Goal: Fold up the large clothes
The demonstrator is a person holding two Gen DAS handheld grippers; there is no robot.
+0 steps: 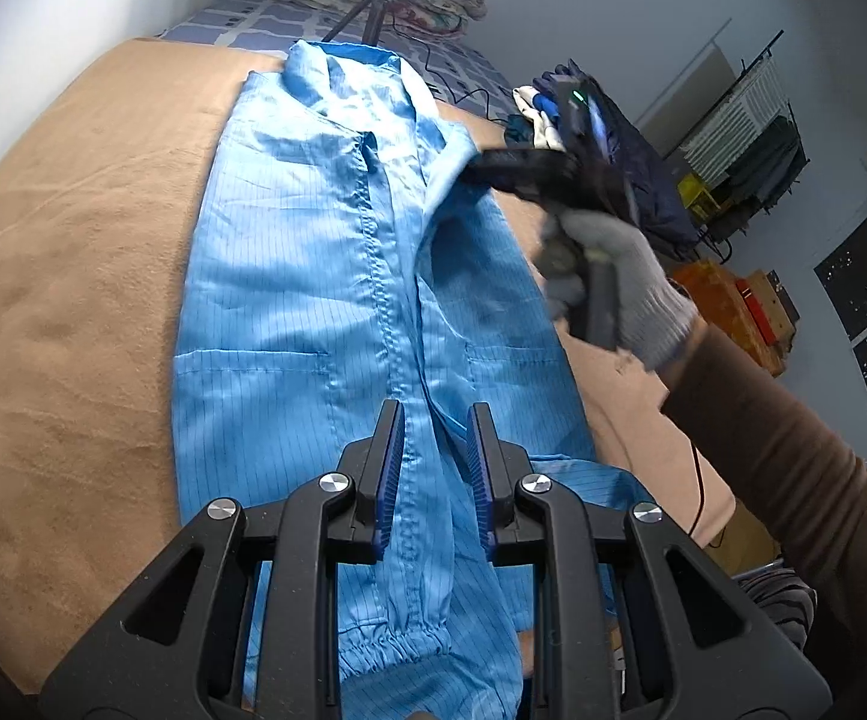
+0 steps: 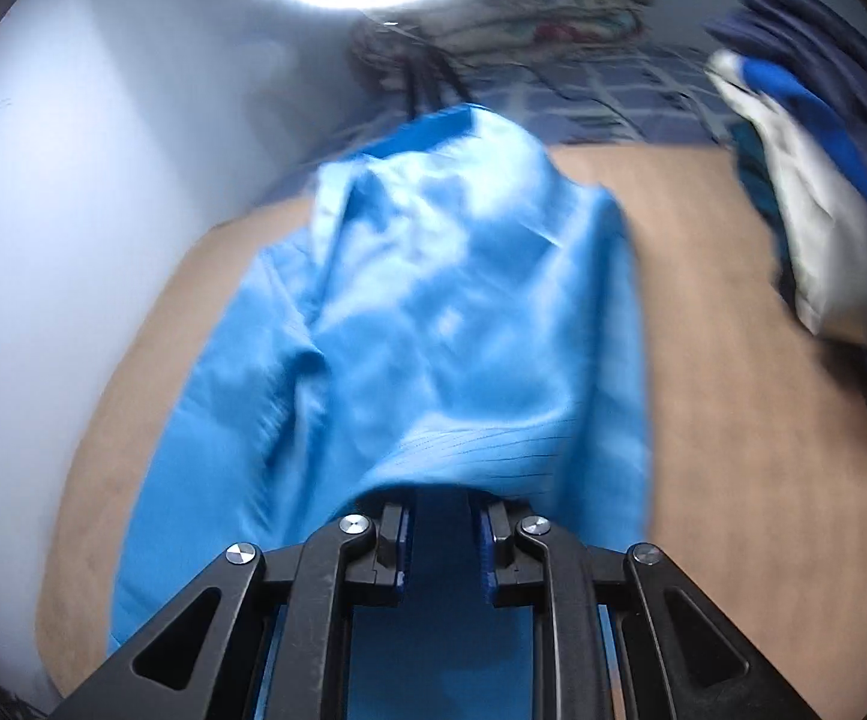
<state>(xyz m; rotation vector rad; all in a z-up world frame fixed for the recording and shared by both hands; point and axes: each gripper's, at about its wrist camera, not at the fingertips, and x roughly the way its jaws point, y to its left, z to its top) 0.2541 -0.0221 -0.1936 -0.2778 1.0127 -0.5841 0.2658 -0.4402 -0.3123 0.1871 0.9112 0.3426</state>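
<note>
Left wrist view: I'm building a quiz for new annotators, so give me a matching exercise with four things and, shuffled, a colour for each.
Things:
1. garment spread out on the bed
2. blanket under it
3. glove on the person's hand
4. sleeve of the person's arm

Colours:
A. brown
B. grey
C. light blue
D. tan

Pairs: 1-C, 2-D, 3-B, 4-A
</note>
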